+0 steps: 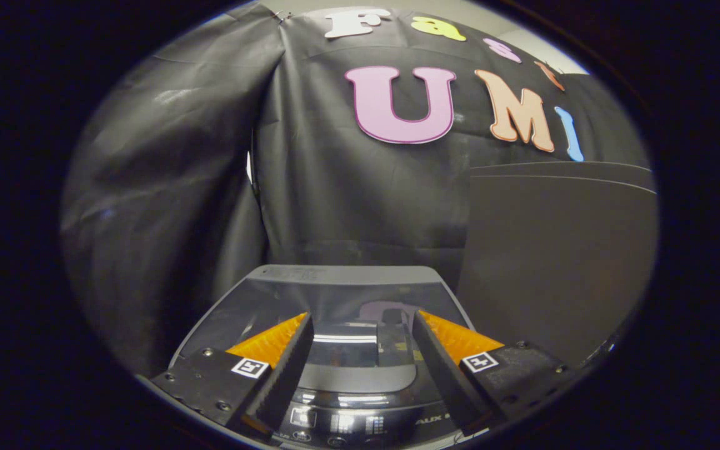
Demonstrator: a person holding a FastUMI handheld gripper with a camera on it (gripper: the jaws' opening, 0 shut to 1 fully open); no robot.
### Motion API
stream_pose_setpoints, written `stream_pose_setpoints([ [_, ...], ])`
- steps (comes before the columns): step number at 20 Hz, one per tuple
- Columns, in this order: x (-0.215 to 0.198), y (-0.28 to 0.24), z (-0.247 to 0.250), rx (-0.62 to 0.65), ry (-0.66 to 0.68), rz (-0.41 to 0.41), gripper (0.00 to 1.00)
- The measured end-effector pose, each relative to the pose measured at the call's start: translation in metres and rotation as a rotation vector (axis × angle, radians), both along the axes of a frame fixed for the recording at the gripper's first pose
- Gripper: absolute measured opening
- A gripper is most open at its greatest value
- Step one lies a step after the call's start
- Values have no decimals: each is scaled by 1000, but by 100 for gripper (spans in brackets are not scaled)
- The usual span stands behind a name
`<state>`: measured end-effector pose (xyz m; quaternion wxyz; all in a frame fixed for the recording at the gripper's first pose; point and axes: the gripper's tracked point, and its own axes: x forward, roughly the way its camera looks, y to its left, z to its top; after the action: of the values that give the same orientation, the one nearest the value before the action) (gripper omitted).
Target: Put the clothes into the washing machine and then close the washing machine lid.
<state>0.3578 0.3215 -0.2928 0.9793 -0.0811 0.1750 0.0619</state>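
Note:
The washing machine lies below and ahead of my fingers, seen from above its front. Its dark glass lid lies flat and shut over the tub, with a grey frame around it. The glossy control panel sits at the near edge, between and under the fingers. My gripper hovers over the lid's front part, open, with nothing between its fingers. No clothes are in sight; the lid glass mirrors the wall.
Black cloth hangs as the booth's wall right behind the machine and round to the left. A dark flat board stands upright at the machine's right side, close to the right finger.

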Motion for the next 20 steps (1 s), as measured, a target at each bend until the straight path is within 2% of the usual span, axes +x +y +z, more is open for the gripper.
stream_pose_setpoints([
  [14, -69, -22, -11, -7, 107, 22, 97],
  [20, -100, -37, 8, 18, 120, 29, 97],
])
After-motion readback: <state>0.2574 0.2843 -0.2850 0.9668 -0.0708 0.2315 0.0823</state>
